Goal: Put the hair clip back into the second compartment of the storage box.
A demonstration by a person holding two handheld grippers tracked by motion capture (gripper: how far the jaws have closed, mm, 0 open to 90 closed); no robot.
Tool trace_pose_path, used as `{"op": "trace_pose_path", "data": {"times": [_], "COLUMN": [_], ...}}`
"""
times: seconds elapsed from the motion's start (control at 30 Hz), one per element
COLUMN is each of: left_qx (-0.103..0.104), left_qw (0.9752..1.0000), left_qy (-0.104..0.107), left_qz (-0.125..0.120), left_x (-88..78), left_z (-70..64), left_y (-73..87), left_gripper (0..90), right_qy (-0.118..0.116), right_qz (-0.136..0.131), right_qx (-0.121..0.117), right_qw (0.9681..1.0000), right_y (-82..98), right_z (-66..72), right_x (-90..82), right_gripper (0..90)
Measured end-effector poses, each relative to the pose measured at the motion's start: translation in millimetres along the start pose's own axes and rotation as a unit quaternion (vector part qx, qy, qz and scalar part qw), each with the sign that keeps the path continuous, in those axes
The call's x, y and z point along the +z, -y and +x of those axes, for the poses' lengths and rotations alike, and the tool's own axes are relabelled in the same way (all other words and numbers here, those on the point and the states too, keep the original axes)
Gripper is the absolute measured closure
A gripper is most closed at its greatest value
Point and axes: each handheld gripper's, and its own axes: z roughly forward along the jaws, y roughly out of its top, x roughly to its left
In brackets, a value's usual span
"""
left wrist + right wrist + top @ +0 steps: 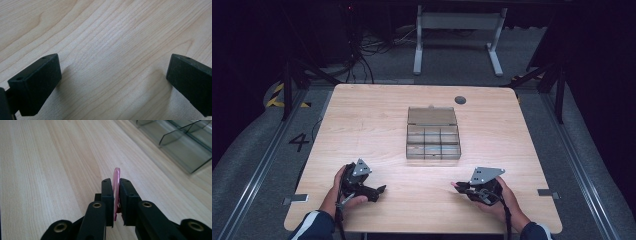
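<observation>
I have the thin pink piece (pixel 116 178) pinched edge-on in my right gripper (pixel 116 185), above the table (pixel 377 115), near the clear box (pixel 433 134); placing it in a compartment remains; my left gripper (pixel 113 75) gapes wide, empty

A single black numeral "4" (pixel 299 142) is painted on the grey floor at the left of the high view, just beside the left edge of the light wooden table (pixel 362 115). Above it, in the upper left, yellow-and-black hazard stripes (pixel 276 96) mark the floor. No other writing can be read.
</observation>
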Motion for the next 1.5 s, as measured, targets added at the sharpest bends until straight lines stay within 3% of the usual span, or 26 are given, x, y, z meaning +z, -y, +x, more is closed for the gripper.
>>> {"op": "trace_pose_path", "data": {"times": [0.33, 0.8, 1.17, 1.5], "left_qx": [0.000, 0.000, 0.000, 0.000], "left_qw": [1.0000, 1.0000, 1.0000, 1.0000], "left_qy": [0.002, 0.001, 0.002, 0.001], "left_qz": [0.002, 0.001, 0.001, 0.001], "left_x": [-0.1, -0.1, -0.1, -0.1], "left_z": [0.2, 0.2, 0.2, 0.2], "left_y": [-0.2, -0.2, -0.2, -0.2], "left_gripper": [0.3, 0.3, 0.3, 0.4], "right_qy": [0.020, 0.020, 0.036, 0.041], "right_qz": [-0.019, -0.026, -0.025, -0.026], "right_qx": [0.014, 0.021, 0.020, 0.009], "right_qw": [0.9995, 0.9992, 0.9988, 0.9988], "right_y": [-5.8, -21.8, -42.0, -76.6], "right_z": [-16.6, -31.2, -48.3, -57.5], "right_x": [-14.1, -15.9, -18.6, -7.3], "right_gripper": [83.4, 83.4, 83.4, 83.5]}}
